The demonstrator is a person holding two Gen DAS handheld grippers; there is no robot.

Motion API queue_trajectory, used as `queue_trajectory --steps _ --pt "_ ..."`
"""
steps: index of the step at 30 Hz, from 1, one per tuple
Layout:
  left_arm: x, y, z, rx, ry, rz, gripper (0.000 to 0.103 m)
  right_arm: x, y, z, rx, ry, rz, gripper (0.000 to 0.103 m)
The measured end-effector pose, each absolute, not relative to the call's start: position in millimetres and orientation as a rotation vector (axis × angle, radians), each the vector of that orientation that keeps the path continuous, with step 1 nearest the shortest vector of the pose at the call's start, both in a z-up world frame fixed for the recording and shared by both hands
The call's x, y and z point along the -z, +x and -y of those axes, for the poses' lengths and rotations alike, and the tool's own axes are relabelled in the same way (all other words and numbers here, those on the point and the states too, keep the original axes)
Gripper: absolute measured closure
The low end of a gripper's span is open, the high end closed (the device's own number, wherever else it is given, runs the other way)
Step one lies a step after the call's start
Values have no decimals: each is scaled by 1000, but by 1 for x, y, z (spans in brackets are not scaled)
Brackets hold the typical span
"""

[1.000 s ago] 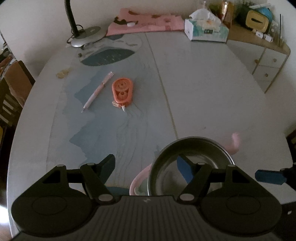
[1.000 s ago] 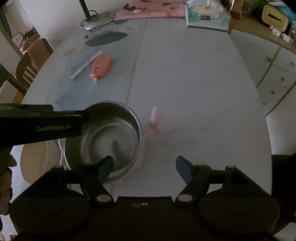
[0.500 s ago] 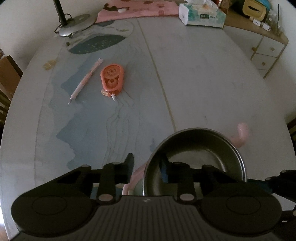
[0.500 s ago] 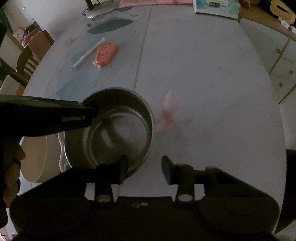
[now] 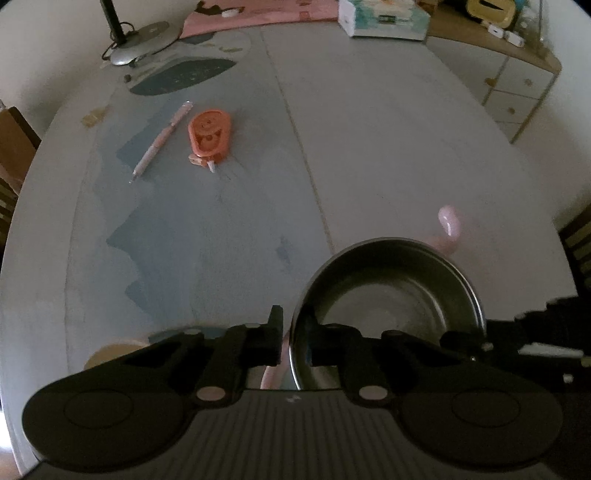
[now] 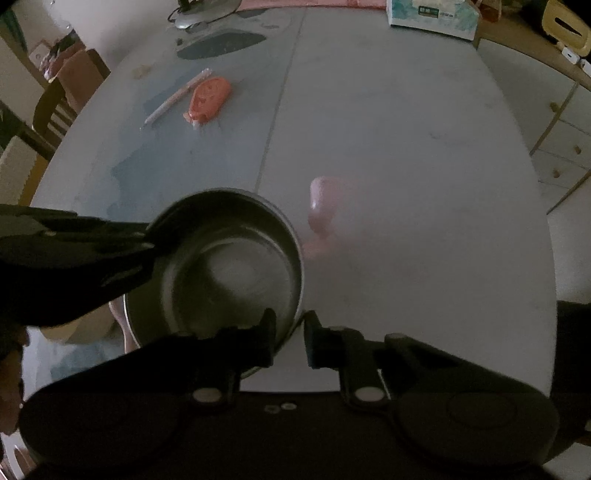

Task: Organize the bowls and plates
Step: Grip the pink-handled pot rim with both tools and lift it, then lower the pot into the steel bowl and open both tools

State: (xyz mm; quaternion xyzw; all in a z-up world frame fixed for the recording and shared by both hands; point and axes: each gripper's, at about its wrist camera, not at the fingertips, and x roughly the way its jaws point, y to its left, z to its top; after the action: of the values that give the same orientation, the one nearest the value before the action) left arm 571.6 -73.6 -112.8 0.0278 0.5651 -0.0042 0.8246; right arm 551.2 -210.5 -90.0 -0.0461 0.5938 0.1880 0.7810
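Stainless steel bowl [image 5: 391,299]: round, deep, empty, dull grey inside. Location: near edge of the pale table [image 5: 388,140], sitting over a pink spoon-shaped item whose handle tip [image 5: 448,221] shows past the far rim.

Left gripper [image 5: 293,336]: closed on the bowl's left rim, one finger outside the wall, one inside. A second ago these fingers stood wide apart on either side of the rim; half a second ago they were nearly closed.

Right gripper [image 6: 288,338]: likewise narrowed from wide open; now pinching the bowl's near-right rim [image 6: 291,325], one finger inside, one outside.

Change noted: both tools have gone from straddling to clamping, and the bowl now appears larger and nearer in both views. Judgement: a two-handed grasp is complete and the lift or carry is starting; whether the bowl has left the table cannot be told.

Tan plate [image 5: 110,354]: partly visible at the near left, just beside the bowl; a likely stacking partner.

Other items, well apart at the far left: pink pen [image 5: 160,142], orange correction-tape dispenser [image 5: 208,134]. Tissue box [image 5: 382,18] at the far edge.
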Motion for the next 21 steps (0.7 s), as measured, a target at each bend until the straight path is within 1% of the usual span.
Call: queue_trajectory --steps 2,7,13,21 --pt "109 562 79 26 58 -1198 97 90 548 214 -407 -114 -1292 91" --pt "105 538 95 57 74 -1203 99 85 536 229 -406 -136 -1305 94" --pt "91 507 114 91 86 -1197 99 73 518 246 -395 -159 -1299 95" --pt "60 459 134 132 80 -1177 99 43 486 267 -367 -154 -1269 96"
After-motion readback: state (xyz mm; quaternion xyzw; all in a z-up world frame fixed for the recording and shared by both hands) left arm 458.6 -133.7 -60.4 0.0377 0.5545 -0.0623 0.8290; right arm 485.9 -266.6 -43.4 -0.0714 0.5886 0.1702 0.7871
